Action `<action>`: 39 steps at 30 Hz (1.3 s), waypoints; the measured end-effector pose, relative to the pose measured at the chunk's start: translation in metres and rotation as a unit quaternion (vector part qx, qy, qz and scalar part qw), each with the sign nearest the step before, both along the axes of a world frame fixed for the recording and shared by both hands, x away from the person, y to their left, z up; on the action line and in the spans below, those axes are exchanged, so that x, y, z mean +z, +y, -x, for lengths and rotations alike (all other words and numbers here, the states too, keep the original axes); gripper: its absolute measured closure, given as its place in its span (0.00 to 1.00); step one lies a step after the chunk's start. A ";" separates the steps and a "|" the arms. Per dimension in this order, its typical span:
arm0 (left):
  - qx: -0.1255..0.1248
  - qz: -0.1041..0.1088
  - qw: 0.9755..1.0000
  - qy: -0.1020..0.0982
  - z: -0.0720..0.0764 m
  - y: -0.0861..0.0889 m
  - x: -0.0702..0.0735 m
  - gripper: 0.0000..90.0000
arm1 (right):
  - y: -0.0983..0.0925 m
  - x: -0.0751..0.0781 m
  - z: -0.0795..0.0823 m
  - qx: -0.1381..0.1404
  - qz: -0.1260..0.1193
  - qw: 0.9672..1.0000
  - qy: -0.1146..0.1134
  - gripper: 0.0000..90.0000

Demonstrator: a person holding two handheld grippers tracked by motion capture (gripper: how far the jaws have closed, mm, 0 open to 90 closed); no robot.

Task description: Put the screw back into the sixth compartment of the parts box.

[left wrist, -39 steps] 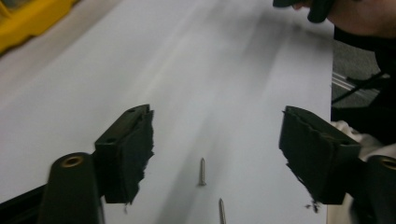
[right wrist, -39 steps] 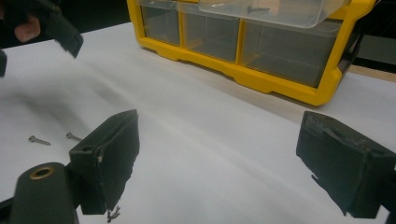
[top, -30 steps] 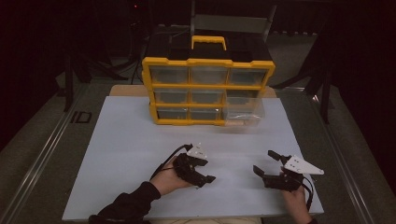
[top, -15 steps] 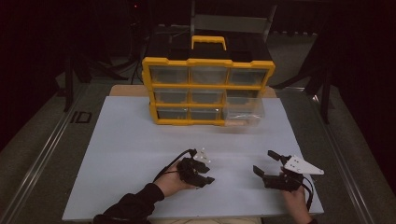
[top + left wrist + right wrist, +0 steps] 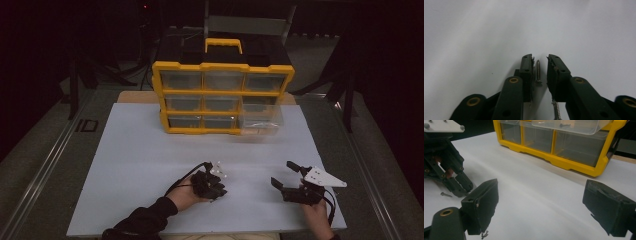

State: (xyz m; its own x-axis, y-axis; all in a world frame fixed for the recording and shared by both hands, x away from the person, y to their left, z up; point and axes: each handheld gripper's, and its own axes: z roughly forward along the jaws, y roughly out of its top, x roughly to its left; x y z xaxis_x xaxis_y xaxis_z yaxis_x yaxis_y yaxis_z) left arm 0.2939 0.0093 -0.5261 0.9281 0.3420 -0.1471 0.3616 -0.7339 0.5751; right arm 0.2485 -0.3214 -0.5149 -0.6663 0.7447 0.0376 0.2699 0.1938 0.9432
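Steel on white: the screw (image 5: 538,71) we are after lies flat on the white sheet (image 5: 150,160) covering the table, near the front edge on our left, and it sits lengthwise in the gap between the two jaws of the left tongs (image 5: 540,58). Those jaws have just been closing in on it. In the left gripper view a sliver of sheet shows on each side of the shank, so we judge the pads are not yet pressing: the left tongs are narrowed but grasping nothing. To do this step well, we should keep the tips down against the sheet and finish the squeeze evenly, so the thin shank is pinched rather than rolled out sideways. A second screw (image 5: 557,111) lies just behind the jaws, close to the right one; we should lift straight up so as not to drag it along.

The right tongs (image 5: 286,173) rest on the sheet well apart from the left, spread wide and empty. From their view another screw (image 5: 446,194) lies beside the left tongs.

Room is generous. Between us and the yellow drawer cabinet (image 5: 222,95) the sheet is bare. One clear drawer (image 5: 260,120) at the cabinet's lower right stands pulled out, with something small and dark in it; its projecting rim is the edge to mind if we carry the screw that way.
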 end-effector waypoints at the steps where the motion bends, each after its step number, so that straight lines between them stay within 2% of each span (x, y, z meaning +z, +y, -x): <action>1: 0.000 0.000 1.000 0.000 0.000 0.000 0.000 0.86 | 0.000 0.000 0.000 0.000 0.000 1.000 0.000 0.15; 5: 0.000 -0.004 1.000 -0.005 0.001 -0.001 0.000 0.91 | 0.000 0.000 0.000 0.000 0.000 1.000 0.000 0.15; 8: -0.001 -0.008 1.000 -0.001 -0.001 -0.001 0.000 0.97 | 0.000 0.000 0.000 0.000 0.000 1.000 0.001 0.15; 12: -0.002 -0.011 1.000 0.003 -0.002 -0.002 0.001 0.98 | 0.000 0.000 0.000 0.000 0.000 1.000 0.001 0.15; 13: -0.002 -0.007 1.000 0.009 -0.003 -0.002 0.001 0.98 | 0.000 0.000 0.000 0.000 0.000 1.000 0.000 0.15; 17: -0.001 0.002 1.000 0.009 -0.003 -0.001 0.007 0.98 | 0.000 0.000 0.000 0.000 0.000 1.000 0.000 0.15; 22: 0.002 0.007 1.000 0.001 -0.003 0.000 0.018 0.98 | 0.000 0.000 0.000 0.000 0.000 1.000 0.000 0.15; 30: 0.006 0.028 0.999 -0.015 -0.008 0.001 0.046 0.98 | 0.000 0.000 0.000 -0.001 0.000 1.000 0.000 0.15; 39: 0.006 0.053 0.998 -0.042 -0.015 0.001 0.082 0.98 | 0.000 0.000 0.000 0.000 0.000 1.000 0.000 0.15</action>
